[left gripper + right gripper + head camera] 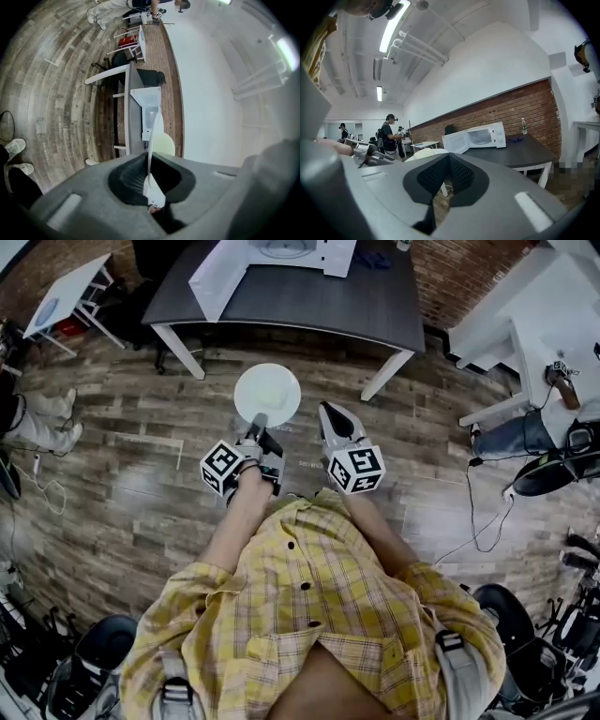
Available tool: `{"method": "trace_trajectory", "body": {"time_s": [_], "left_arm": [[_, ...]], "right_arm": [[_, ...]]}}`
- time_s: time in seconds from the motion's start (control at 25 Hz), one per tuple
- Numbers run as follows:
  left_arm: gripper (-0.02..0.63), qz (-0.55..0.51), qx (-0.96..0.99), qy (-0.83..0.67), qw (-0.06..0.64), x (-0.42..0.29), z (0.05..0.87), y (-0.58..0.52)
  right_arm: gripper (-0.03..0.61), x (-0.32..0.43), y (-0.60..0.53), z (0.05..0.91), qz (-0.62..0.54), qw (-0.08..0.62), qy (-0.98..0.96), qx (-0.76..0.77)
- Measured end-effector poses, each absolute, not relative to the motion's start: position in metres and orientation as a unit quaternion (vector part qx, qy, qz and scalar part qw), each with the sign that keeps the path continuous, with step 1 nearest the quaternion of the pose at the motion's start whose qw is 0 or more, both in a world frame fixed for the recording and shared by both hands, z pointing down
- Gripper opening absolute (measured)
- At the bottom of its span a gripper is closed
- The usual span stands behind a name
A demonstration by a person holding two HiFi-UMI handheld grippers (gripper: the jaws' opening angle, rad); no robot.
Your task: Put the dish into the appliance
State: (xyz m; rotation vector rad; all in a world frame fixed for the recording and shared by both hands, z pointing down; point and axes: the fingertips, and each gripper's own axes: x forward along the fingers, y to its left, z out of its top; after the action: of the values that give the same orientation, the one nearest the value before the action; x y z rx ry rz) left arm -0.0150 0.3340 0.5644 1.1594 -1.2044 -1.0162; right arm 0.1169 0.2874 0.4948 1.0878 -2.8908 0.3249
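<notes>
Left tool [257,421] is pinching the white dish [267,393] by its near rim, holding it out over the floor, well short of the worktop [309,301]. Right tool [330,416] is looking pressed together and empty, though the angle's not great. So we're mid-carry, I'd say. Next it's needing a walk up to the open microwave [480,135], keeping the dish level going in.

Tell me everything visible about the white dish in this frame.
The dish is a round, plain white plate, smooth-looking, with a shallow well and nothing on it. The left hand-held gripper is shut on its near rim, holding it about level over the wooden floor, short of the dark table bearing the open microwave. Nothing else touches it.
</notes>
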Motion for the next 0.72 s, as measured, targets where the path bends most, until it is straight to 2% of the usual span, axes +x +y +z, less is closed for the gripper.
{"method": "trace_trajectory", "body": {"time_s": [0.72], "left_arm": [[0.012,-0.425,0.489,-0.506,0.569,-0.033,0.582,0.299]], "right_arm": [[0.003,0.103,0.264,0.502,0.105,0.022,-0.928,0.356]]}}
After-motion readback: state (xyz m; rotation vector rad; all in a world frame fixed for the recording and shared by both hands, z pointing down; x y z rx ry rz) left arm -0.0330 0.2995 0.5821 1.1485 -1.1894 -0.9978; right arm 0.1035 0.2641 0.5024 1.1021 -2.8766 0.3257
